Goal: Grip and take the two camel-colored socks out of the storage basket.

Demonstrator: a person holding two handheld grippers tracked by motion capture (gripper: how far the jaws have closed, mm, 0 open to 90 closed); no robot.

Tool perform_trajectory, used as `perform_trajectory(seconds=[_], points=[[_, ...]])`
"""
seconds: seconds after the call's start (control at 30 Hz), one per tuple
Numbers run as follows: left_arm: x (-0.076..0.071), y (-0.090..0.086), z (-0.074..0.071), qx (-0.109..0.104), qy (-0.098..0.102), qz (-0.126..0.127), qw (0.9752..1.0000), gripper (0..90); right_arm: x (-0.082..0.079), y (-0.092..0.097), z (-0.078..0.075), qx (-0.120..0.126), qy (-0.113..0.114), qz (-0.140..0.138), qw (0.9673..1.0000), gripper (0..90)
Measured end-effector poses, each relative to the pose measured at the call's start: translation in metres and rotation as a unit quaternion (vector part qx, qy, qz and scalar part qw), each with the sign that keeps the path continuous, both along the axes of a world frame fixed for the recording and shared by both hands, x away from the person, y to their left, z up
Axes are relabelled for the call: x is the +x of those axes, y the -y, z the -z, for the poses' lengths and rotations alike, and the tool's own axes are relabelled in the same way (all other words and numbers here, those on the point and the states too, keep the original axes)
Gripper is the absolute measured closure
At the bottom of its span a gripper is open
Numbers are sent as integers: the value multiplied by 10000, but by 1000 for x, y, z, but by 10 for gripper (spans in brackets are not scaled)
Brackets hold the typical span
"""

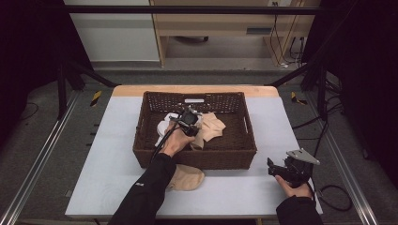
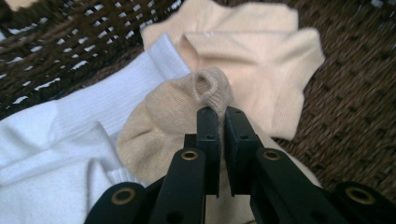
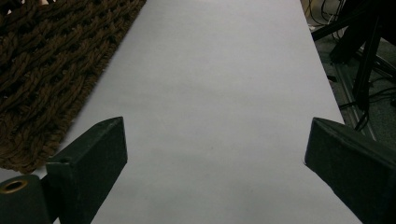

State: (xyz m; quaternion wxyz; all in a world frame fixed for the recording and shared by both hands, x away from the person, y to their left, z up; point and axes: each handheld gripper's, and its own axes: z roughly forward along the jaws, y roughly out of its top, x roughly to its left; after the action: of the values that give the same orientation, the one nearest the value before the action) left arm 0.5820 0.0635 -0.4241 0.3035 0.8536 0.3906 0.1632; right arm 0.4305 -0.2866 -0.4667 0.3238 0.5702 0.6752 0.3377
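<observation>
A dark brown wicker basket (image 1: 195, 97) stands on the white table top and holds several socks. My left gripper (image 1: 190, 123) reaches down into it. In the left gripper view its jaws (image 2: 218, 112) are shut on a bunched fold of a tan sock (image 2: 163, 116). That sock lies over a white ribbed sock (image 2: 60, 135) and a pale peach sock (image 2: 261, 60). My right gripper (image 1: 277, 168) rests near the table's front right corner, apart from the basket. Its jaws (image 3: 215, 140) stand wide open over bare table, with nothing between them.
Another peach sock (image 1: 187, 177) lies on the table just in front of the basket, beside the left forearm. In the right gripper view the basket's woven wall (image 3: 46, 70) is at the left. The table edge and loose cables (image 1: 335, 197) lie to the right.
</observation>
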Motion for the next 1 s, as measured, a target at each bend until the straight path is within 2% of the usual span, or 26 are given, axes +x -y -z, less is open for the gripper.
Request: perform_trajectory(seconds=[0.1, 0.23, 0.33, 0.43, 0.57, 0.7, 0.77, 0.8, 0.97, 1.0], points=[[-3, -5, -7, -349, 258, 2, 9991, 852, -1, 1, 0, -2, 23, 18, 10000, 59], [-9, -10, -19, -696, 657, 8, 9954, 854, 0, 2, 0, -5, 27, 37, 10000, 59], [-16, -14, -32, -1038, 914, 21, 9904, 856, 0, 2, 0, 2, 22, 38, 10000, 59], [-25, -17, -47, -1322, 1196, 75, 9840, 857, 0, 3, 0, -10, 25, 35, 10000, 59], [-39, -21, -66, -1437, 1530, 202, 9775, 858, 0, 3, -1, 6, 19, 53, 10000, 59], [-53, -29, -84, -1622, 1774, 267, 9703, 857, 0, 3, -1, 13, 5, 72, 10000, 60], [-61, -35, -93, -1763, 1889, 280, 9656, 857, 0, 3, -1, 2, 21, 74, 10000, 60], [-64, -38, -97, -1827, 1905, 281, 9641, 857, 0, 3, -1, 3, 28, 79, 10000, 60], [-87, -55, -119, -2191, 2093, 392, 9522, 857, -1, 3, -1, 2, 27, 90, 10000, 60], [-90, -57, -121, -2203, 2129, 412, 9510, 856, -1, 3, -1, 5, 23, 84, 10000, 60]])
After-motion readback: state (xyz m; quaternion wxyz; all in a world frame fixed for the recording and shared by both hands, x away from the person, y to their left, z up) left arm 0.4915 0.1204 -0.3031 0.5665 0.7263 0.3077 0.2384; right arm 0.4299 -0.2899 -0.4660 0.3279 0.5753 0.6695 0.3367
